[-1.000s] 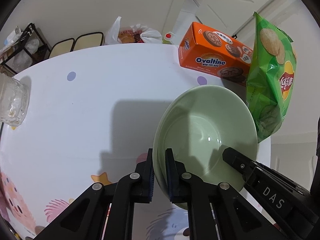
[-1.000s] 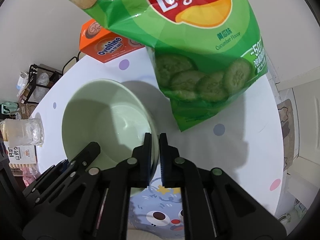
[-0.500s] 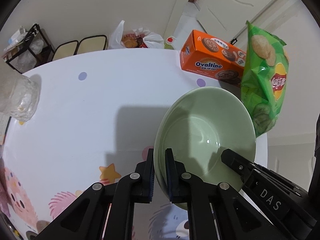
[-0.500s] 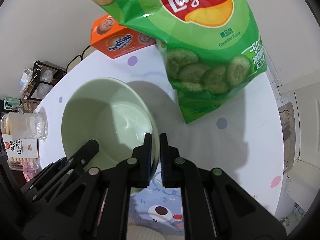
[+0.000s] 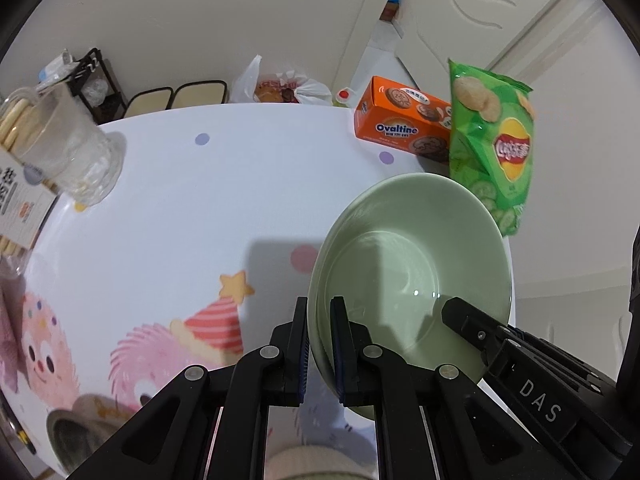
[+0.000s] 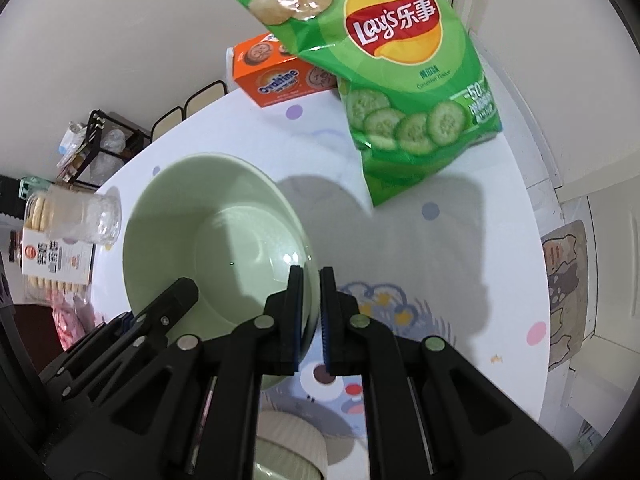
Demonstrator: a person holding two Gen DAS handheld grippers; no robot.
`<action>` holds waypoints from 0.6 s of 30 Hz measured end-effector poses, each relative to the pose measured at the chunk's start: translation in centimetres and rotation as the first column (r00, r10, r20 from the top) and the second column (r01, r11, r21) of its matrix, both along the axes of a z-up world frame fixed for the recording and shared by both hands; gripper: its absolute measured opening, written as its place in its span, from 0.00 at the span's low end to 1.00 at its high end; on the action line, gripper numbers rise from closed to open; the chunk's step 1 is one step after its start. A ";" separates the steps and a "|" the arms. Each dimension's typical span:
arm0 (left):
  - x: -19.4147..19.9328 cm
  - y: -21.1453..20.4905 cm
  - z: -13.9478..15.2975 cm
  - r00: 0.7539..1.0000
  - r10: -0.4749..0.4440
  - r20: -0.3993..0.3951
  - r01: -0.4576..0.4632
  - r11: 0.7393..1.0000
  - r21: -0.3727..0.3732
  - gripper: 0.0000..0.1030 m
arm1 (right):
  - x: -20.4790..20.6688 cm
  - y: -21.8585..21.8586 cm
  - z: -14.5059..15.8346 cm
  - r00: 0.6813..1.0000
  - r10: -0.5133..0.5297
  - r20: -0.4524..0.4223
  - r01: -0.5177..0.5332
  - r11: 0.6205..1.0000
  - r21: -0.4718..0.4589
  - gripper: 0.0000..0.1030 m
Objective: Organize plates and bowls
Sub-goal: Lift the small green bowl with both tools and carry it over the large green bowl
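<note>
A pale green bowl hangs above the white round table, held by both grippers. My left gripper is shut on the bowl's left rim. My right gripper is shut on the bowl's right rim; the bowl fills the left of the right wrist view. Each gripper's arm shows in the other's view. A cream bowl lies below the grippers at the near edge, partly hidden.
An orange Ovaltine box and a green Lay's chip bag stand at the table's far right. A glass jar and a biscuit pack stand at the left. A metal bowl sits near the front left edge.
Both grippers have lifted the green bowl higher and drawn it back toward the near edge. The chip bag and box look farther off. The grip has not changed.
</note>
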State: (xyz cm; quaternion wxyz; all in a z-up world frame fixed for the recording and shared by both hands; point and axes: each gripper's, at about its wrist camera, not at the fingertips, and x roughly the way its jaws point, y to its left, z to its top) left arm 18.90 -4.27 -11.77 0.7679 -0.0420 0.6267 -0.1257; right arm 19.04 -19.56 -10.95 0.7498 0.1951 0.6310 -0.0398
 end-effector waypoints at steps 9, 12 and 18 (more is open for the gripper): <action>-5.0 1.2 1.6 0.999 0.044 0.015 -0.044 0.999 0.002 0.09 | -4.2 0.9 1.3 0.999 0.045 0.018 -0.045 0.999 0.002 0.09; -7.0 1.5 2.4 0.998 0.058 0.038 -0.058 0.998 0.011 0.09 | -5.5 1.7 1.9 0.997 0.070 0.031 -0.070 0.998 -0.003 0.09; -10.5 2.3 4.1 0.993 0.083 0.087 -0.084 0.996 0.011 0.09 | -8.3 2.8 3.3 0.991 0.116 0.069 -0.115 0.993 -0.015 0.09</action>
